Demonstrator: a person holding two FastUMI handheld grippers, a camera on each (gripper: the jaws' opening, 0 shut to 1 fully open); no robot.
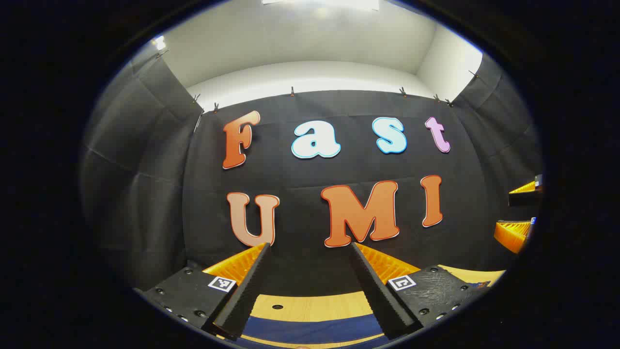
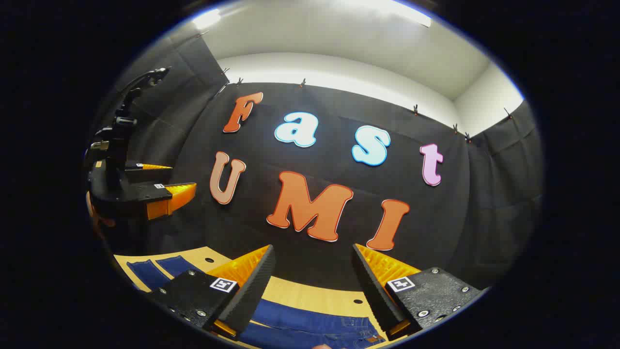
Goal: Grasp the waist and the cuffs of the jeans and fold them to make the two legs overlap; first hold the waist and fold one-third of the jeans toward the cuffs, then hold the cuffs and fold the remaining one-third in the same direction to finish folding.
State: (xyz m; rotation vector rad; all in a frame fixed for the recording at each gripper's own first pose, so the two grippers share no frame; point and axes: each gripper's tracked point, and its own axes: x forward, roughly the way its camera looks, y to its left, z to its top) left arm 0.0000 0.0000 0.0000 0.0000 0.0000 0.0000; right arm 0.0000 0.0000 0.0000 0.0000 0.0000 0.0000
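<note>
Main risk from here: you start blind. Both cameras look at the booth wall, not the cloth, so if you drop straight down you can catch one layer of denim, or only one leg, and the legs won't overlap cleanly. Second risk: the jeans [image 2: 310, 325] lie flat on the wooden bench [image 2: 310, 293], so fingers coming in level can skate over the fabric or push a wrinkle ahead instead of getting under the waistband. Third: the two hands grab at uneven points and the fold line goes skewed. In the right gripper view the waist end, with what looks like a belt loop and pocket seam, sits at 6 o'clock just under the right gripper [image 2: 312, 276]; the two leg ends run off toward 8 o'clock. In the left gripper view only a dark blue band of denim [image 1: 310, 329] shows at 6 o'clock below the left gripper [image 1: 310, 271], which end I can't tell. Pose: both grippers are held above the bench, pitched up and roughly level, with the right one rolled slightly. Fingers on both are spread wide, pinching nothing, no contact with cloth. The left gripper also shows at 9 o'clock in the right gripper view, well apart from the right one, also spread. Tilt down before you descend.
</note>
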